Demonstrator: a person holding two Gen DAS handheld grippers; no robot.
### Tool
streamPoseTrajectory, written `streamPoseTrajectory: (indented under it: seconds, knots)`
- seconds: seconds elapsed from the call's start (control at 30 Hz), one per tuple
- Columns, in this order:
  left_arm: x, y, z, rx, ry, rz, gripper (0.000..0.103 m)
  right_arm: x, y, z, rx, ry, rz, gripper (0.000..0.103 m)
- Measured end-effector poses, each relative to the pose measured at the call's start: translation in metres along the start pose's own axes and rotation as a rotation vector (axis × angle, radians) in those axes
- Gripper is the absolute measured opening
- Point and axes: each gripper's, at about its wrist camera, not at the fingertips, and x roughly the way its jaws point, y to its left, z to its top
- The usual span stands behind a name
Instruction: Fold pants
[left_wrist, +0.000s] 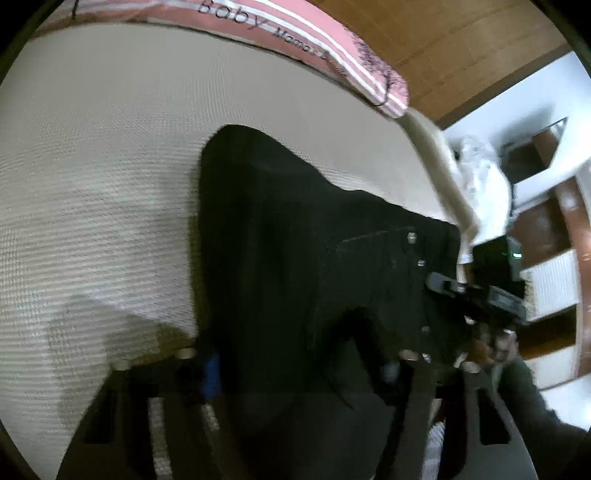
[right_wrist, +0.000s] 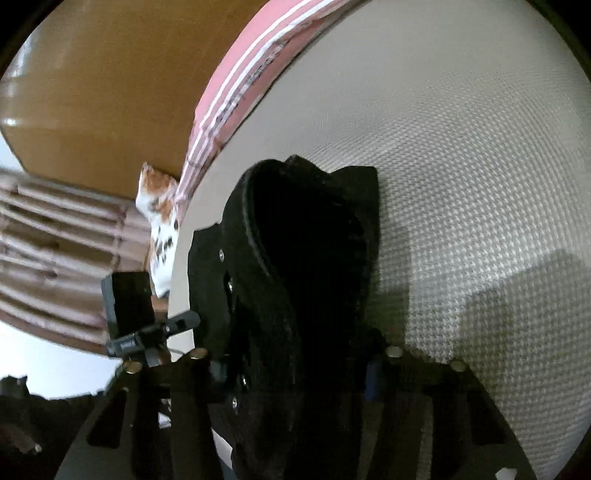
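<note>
Here the black pants (left_wrist: 295, 240) lie on the white mattress (left_wrist: 92, 166) near its pink-trimmed edge, long axis running away from both tongs. Left tongs (left_wrist: 295, 373) and right tongs (right_wrist: 295, 369) each seem clamped on the near cloth.

Far ahead of the left hand-held gripper, a pink cushion with white stripes (left_wrist: 303, 33) along the far edge of the bed carries dark lettering that reads "Baby". Smaller words follow on the same band, beginning with what looks like "Mama", the rest too blurred to make out. In the right wrist view the same print is unreadable.
</note>
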Motion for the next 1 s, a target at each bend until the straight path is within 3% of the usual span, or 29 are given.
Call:
streamPoseTrajectory:
  seconds: [0.07,0.13,0.37,0.5,0.63,1.0]
  knots:
    - [-0.001,-0.001,-0.002,-0.007,-0.012,0.029,0.038,-0.004,0.003,-0.007,0.013,-0.027,-0.023,0.04]
    - [-0.003,0.0,-0.004,-0.039,-0.027,0.036,0.033,-0.004,0.011,-0.01,0.004,-0.047,-0.057,0.038]
    - [-0.005,-0.03,-0.007,0.052,-0.047,0.199,0.022,-0.009,0.044,-0.021,-0.008,-0.116,-0.231,0.033]
    - [-0.01,-0.041,-0.008,0.105,-0.051,0.246,0.018,-0.009,0.067,-0.024,-0.046,-0.14,-0.327,0.032]
    - [-0.025,-0.04,-0.009,0.094,-0.056,0.234,0.017,-0.01,0.083,-0.027,-0.04,-0.151,-0.343,0.03]
    - [-0.089,-0.007,-0.03,0.099,-0.091,0.305,0.017,0.03,0.136,-0.052,-0.074,-0.104,-0.319,0.029]
